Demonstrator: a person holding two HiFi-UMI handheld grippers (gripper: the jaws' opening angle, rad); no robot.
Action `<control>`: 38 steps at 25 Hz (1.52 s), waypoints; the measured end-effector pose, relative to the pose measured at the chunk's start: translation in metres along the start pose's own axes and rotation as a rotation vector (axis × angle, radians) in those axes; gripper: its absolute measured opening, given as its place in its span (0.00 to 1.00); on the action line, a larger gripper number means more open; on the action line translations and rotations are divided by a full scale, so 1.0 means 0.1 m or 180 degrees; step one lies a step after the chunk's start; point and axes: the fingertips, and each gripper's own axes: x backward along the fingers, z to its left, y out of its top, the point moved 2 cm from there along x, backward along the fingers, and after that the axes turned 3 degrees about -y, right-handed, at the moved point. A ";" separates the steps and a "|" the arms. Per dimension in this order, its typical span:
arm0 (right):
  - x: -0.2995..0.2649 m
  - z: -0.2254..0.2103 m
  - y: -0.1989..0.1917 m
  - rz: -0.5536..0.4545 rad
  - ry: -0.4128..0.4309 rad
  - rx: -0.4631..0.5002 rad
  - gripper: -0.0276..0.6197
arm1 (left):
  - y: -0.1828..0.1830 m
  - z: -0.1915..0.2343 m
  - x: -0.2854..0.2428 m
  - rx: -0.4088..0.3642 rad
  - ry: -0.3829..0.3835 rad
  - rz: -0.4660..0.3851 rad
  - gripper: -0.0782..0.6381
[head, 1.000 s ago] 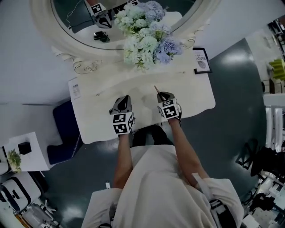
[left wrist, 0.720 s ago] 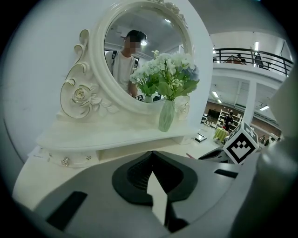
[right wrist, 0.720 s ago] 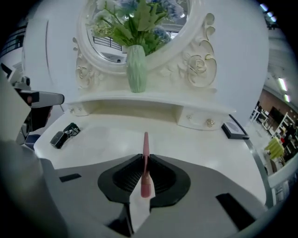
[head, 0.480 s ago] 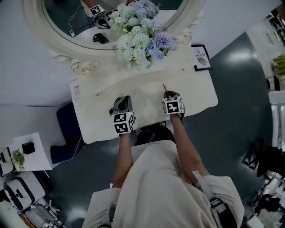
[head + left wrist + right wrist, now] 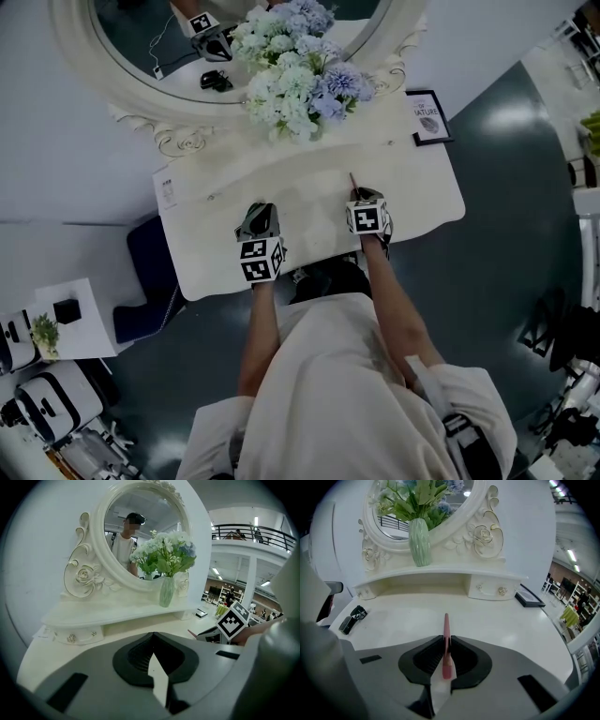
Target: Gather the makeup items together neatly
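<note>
Over the table's (image 5: 412,192) front edge, right of centre: right claw (image 5: 446,644) clamped on a slim pink pencil (image 5: 446,623).
- The grip is on the pencil's near end. The rest sticks straight out ahead along the jaw line, towards the shelf and vase (image 5: 420,541).
- My guess at why: held by the tail, the free length can be laid flat and lined up beside another item without the jaws touching the table first.
- The pencil is level or a little nose-up. I cannot tell whether its tip is clear of the surface or how high it rides.

Left claw (image 5: 153,637): jaws together, nothing between them. It sits over the front edge left of centre, beside the right one but apart from it. It looks parked, out of the carrying claw's way.

Other makeup: a small black item (image 5: 351,618) lies on the table's left half, in front of the shelf and near the left claw. I cannot tell what it is. It is well to the left of the pencil tip, so I judge the carry should go left and a little forward.

The frame (image 5: 427,122) at the back right corner is well clear.
</note>
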 end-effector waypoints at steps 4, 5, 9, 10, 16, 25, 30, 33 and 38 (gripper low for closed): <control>-0.01 0.02 0.00 -0.0021 -0.0036 -0.0011 0.17 | 0.00 0.04 0.04 -0.0009 -0.0006 -0.0011 0.13; 0.00 0.03 -0.01 -0.0028 -0.0042 -0.0011 0.18 | 0.00 0.05 0.05 -0.0005 -0.0006 -0.0017 0.13; 0.02 0.05 -0.03 -0.0027 -0.0046 -0.0030 0.23 | -0.01 0.09 0.10 0.0002 -0.0014 -0.0039 0.13; 0.03 0.06 -0.03 -0.0033 -0.0050 -0.0039 0.23 | -0.01 0.11 0.11 0.0007 -0.0014 -0.0044 0.13; 0.11 0.10 -0.02 -0.0137 -0.0135 -0.0092 0.22 | -0.10 0.21 0.18 0.0070 -0.0010 -0.0065 0.13; 0.34 0.72 0.24 -0.0376 0.0035 -0.0093 0.22 | -0.26 0.53 0.35 0.0230 0.0150 -0.0079 0.13; 0.36 1.33 0.38 -0.0454 0.0332 -0.0030 0.22 | -0.35 0.70 0.45 0.0327 0.0256 -0.0090 0.13; 0.35 1.77 0.45 -0.0457 0.0581 0.0051 0.22 | -0.39 0.77 0.50 0.0354 0.0292 -0.0094 0.13; 0.34 2.41 0.47 -0.0499 0.0965 0.0364 0.22 | -0.44 0.96 0.58 0.0418 0.0378 -0.0106 0.13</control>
